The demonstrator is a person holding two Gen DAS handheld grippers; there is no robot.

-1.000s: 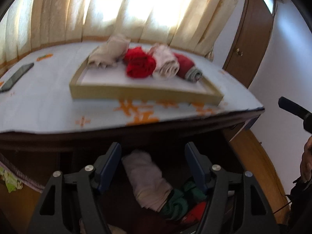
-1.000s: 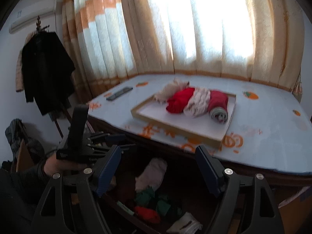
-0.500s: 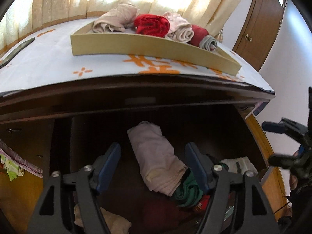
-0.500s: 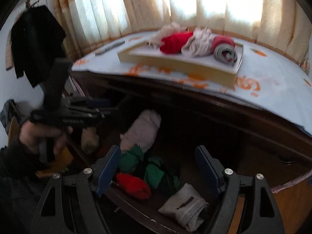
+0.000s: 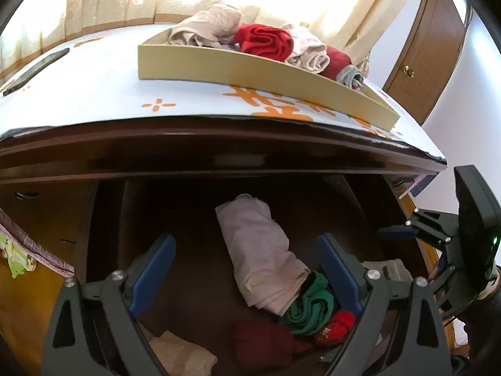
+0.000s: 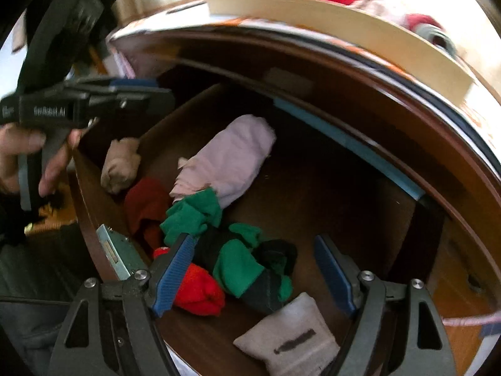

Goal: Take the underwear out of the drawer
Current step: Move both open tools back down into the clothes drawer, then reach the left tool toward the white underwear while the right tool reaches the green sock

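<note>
The open wooden drawer (image 6: 332, 194) holds rolled underwear: a pale pink roll (image 5: 260, 250) (image 6: 231, 159), a green bundle (image 5: 308, 307) (image 6: 241, 266), a bright red piece (image 6: 197, 291), a dark red one (image 6: 145, 206), a beige roll (image 6: 120, 166) and a grey-white fold (image 6: 291, 344). My left gripper (image 5: 245, 266) hangs over the drawer with its jaws opening; the pink roll lies below, between the pads, untouched. My right gripper (image 6: 255, 269) is open above the green bundle and holds nothing.
On the blue-and-orange tablecloth above the drawer stands a cardboard tray (image 5: 250, 69) with several rolled garments. A dark phone (image 5: 34, 72) lies at the table's left. A hand (image 6: 28, 156) holds the left gripper's handle. A brown door (image 5: 429, 47) stands at the right.
Both grippers have sunk from table height towards the drawer. The right one tipped downward, so the drawer's contents now fill its view. The left jaws have spread wider.
</note>
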